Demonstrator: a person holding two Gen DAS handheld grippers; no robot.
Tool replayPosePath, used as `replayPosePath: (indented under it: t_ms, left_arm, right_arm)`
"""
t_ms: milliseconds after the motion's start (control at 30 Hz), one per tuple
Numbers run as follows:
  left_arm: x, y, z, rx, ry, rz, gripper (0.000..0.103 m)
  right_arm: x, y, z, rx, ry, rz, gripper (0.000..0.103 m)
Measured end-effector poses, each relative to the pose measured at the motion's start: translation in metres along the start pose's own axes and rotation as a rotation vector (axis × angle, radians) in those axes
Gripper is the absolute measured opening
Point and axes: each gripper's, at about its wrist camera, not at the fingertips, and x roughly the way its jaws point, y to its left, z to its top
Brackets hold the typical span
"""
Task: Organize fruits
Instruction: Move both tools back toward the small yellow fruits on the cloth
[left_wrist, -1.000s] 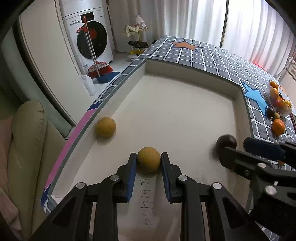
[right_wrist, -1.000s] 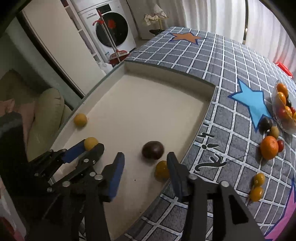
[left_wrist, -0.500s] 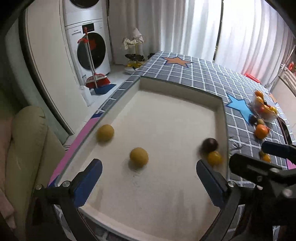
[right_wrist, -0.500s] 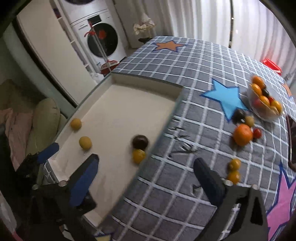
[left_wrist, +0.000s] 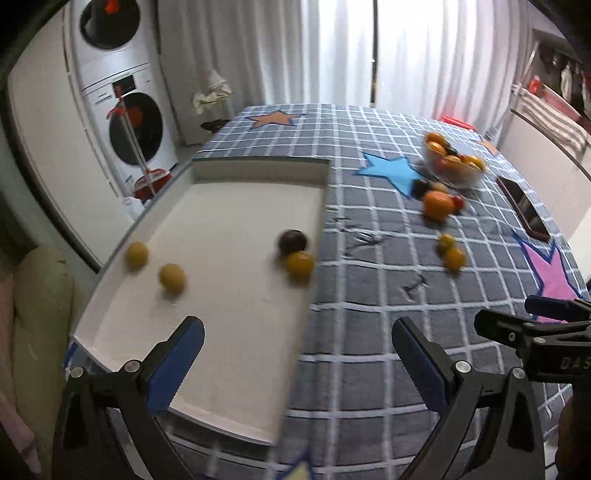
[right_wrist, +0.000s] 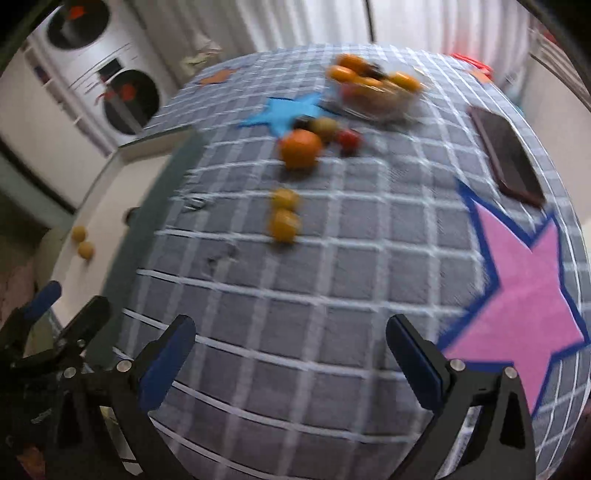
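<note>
both claws, left claw (left_wrist: 297, 350) and right claw (right_wrist: 290, 347), are released and empty; 4 fruits lie sorted in the white tray (left_wrist: 236, 354), 2 yellow fruits (right_wrist: 283, 216) remain loose.

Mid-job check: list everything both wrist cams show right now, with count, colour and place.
White tray: one, left part of the table.
Tray fruits: two pale yellow near its left wall; one dark and one orange-yellow by its right wall.
Checked cloth: grey with coloured stars, covering the table.
Clear bowl: one, far right, holding orange and dark fruits.
Loose fruits: one big orange, one red, two small yellow, plus a dark and a yellowish one, mid-cloth.
Phone: one, dark, right edge.
Washer-dryer stack: white, back left.
Left claw: open, empty.
Right claw: open, empty.
</note>
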Motion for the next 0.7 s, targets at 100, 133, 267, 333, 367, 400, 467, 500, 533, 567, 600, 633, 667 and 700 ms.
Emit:
replayPosePath:
  t_ms: [100, 133, 267, 333, 367, 400, 467, 500, 533, 567, 600, 633, 667, 700]
  left_arm:
    - [0.002, -0.014, -0.005, 0.03, 0.017, -0.01, 0.102]
    - [0.003, -0.02, -0.008, 0.043, 0.023, -0.011, 0.102]
    - [0.006, -0.037, -0.014, 0.082, 0.044, -0.012, 0.102]
    - [0.006, -0.043, -0.014, 0.09, 0.045, -0.014, 0.102]
    - [0.006, -0.045, -0.014, 0.093, 0.046, -0.015, 0.102]
    - [0.006, -0.047, -0.014, 0.095, 0.046, -0.015, 0.102]
    - [0.008, -0.05, -0.012, 0.1, 0.048, -0.013, 0.102]
    - [0.009, -0.051, -0.012, 0.1, 0.051, -0.011, 0.102]
    - [0.01, -0.052, -0.011, 0.099, 0.054, -0.01, 0.102]
    - [0.011, -0.053, -0.01, 0.098, 0.056, -0.012, 0.102]
    - [0.012, -0.054, -0.009, 0.097, 0.059, -0.015, 0.102]
    - [0.013, -0.055, -0.008, 0.095, 0.061, -0.017, 0.102]
    - [0.014, -0.056, -0.007, 0.094, 0.063, -0.018, 0.102]
    - [0.016, -0.058, -0.007, 0.096, 0.065, -0.018, 0.102]
  right_arm:
    - [-0.002, -0.018, -0.008, 0.025, -0.001, -0.02, 0.103]
    - [-0.001, -0.023, -0.01, 0.031, 0.001, -0.021, 0.103]
    - [0.0, -0.034, -0.01, 0.053, -0.001, -0.021, 0.103]
    - [0.0, -0.037, -0.009, 0.056, -0.005, -0.017, 0.103]
    - [0.0, -0.038, -0.009, 0.057, -0.007, -0.015, 0.103]
    - [0.001, -0.039, -0.008, 0.058, -0.008, -0.014, 0.103]
    - [0.003, -0.04, -0.005, 0.058, -0.008, -0.015, 0.103]
    - [0.004, -0.04, -0.004, 0.059, -0.009, -0.016, 0.103]
    - [0.005, -0.04, -0.001, 0.06, -0.01, -0.016, 0.103]
    - [0.006, -0.042, 0.002, 0.064, -0.012, -0.014, 0.103]
    - [0.006, -0.043, 0.004, 0.067, -0.015, -0.013, 0.103]
    - [0.006, -0.044, 0.006, 0.071, -0.017, -0.012, 0.103]
    - [0.006, -0.046, 0.009, 0.076, -0.019, -0.011, 0.103]
    - [0.006, -0.048, 0.012, 0.081, -0.022, -0.012, 0.103]
